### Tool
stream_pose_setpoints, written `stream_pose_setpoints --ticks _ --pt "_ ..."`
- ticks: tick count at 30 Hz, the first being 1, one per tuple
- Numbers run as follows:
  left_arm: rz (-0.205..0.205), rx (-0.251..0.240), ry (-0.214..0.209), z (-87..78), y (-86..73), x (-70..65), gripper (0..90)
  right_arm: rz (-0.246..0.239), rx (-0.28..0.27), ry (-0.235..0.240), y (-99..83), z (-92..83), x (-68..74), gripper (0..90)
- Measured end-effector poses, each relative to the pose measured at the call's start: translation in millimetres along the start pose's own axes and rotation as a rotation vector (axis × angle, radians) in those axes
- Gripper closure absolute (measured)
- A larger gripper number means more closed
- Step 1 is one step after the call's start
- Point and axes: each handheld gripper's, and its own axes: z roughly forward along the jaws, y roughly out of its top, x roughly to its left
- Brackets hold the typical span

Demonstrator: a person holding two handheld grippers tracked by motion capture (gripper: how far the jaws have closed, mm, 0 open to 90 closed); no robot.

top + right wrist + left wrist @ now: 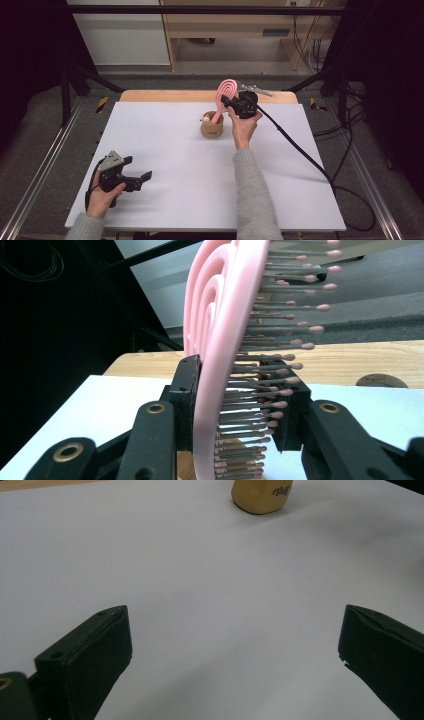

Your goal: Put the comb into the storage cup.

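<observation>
Lowering straight down suits the right gripper [231, 101], clamped across the pink hairbrush [226, 92]; its handle stands in the cup [212, 129] directly beneath.

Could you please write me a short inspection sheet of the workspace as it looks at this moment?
Surface: white tabletop on a wooden table, bare around the work.
Job's things: pink hairbrush held upright, its handle in the brown cup; a small item beside it in the cup, too small to tell.
Clutter: nothing seen.
Grippers: right gripper shut on the hairbrush, one pad on its back, the other among the bristles; left gripper open, low over the near left of the tabletop.
Cables: black cable trails from the right gripper off the table's right edge.
Surroundings: dark frame rails, grey floor, wooden shelving behind.
</observation>
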Motion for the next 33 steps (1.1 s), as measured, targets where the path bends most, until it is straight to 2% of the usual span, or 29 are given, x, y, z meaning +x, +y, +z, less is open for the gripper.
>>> stream_pose_setpoints --ticks 15,29,33 --pt "0.001 0.003 0.001 0.4 -0.1 -0.1 0.8 0.029 0.0 -0.015 -4.4 -6.5 -14.3 60.2" --pt "0.002 0.006 0.0 0.8 -0.3 0.1 0.8 0.008 0.011 -0.027 -6.1 -9.4 -21.0 57.8" --pt "0.002 0.006 0.0 0.7 -0.4 0.2 0.8 -0.009 0.026 -0.038 -6.4 -9.1 -21.9 53.1"
